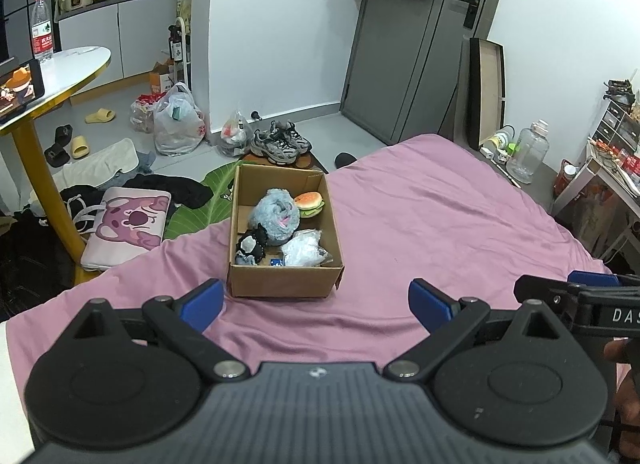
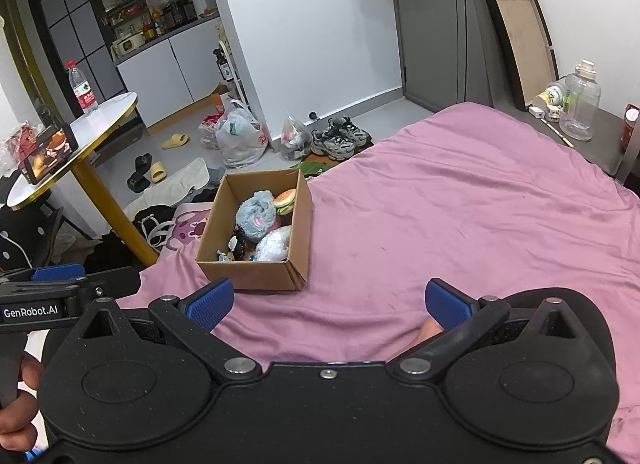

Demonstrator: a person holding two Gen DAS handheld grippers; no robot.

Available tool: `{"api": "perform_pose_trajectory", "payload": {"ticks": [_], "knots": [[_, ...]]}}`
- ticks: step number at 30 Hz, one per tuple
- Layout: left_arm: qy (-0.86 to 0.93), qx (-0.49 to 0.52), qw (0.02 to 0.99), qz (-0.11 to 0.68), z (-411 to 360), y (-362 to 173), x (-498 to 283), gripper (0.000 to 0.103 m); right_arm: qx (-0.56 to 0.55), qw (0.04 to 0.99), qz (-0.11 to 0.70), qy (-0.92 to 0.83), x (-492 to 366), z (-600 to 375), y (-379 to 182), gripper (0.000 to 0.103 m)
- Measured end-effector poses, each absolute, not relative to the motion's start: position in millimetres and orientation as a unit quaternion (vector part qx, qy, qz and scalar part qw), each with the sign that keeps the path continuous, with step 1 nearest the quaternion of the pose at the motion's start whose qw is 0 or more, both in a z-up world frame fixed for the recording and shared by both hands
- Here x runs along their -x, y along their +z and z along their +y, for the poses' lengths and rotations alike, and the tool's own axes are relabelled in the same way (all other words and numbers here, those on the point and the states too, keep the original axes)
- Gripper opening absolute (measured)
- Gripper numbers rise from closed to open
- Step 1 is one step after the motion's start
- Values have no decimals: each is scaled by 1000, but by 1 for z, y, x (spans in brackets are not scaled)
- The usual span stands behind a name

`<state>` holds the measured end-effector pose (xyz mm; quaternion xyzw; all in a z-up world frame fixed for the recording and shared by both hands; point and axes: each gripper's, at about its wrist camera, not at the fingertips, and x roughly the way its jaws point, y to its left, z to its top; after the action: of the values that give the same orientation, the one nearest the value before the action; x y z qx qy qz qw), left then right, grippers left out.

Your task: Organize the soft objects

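Note:
An open cardboard box (image 1: 280,282) stands on the pink bed sheet (image 1: 440,232) near the bed's left edge. Inside lie a grey-blue fluffy plush (image 1: 276,216), a burger toy (image 1: 309,203), a white-silver soft toy (image 1: 304,250) and a small black-and-white toy (image 1: 250,246). The box also shows in the right wrist view (image 2: 248,276) with the same plush (image 2: 256,216) and burger toy (image 2: 285,200). My left gripper (image 1: 316,306) is open and empty, just short of the box. My right gripper (image 2: 330,302) is open and empty, to the right of the box.
A round white table (image 1: 60,68) with a yellow leg, a phone (image 1: 20,84) and a water bottle (image 1: 41,28) stands left of the bed. Clothes, bags, slippers and sneakers (image 1: 280,142) litter the floor. A clear jug (image 1: 528,152) stands at the far right.

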<state>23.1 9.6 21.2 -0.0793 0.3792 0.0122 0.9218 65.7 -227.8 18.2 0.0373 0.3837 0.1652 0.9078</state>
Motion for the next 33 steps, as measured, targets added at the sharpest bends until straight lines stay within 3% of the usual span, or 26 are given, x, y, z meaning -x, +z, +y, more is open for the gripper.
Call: {"api": "perform_pose_trajectory", "payload": {"ticks": [33], "knots": [[11, 72, 923, 377, 6, 26, -12, 98, -32, 911, 377, 162, -59, -227, 22, 103]]}}
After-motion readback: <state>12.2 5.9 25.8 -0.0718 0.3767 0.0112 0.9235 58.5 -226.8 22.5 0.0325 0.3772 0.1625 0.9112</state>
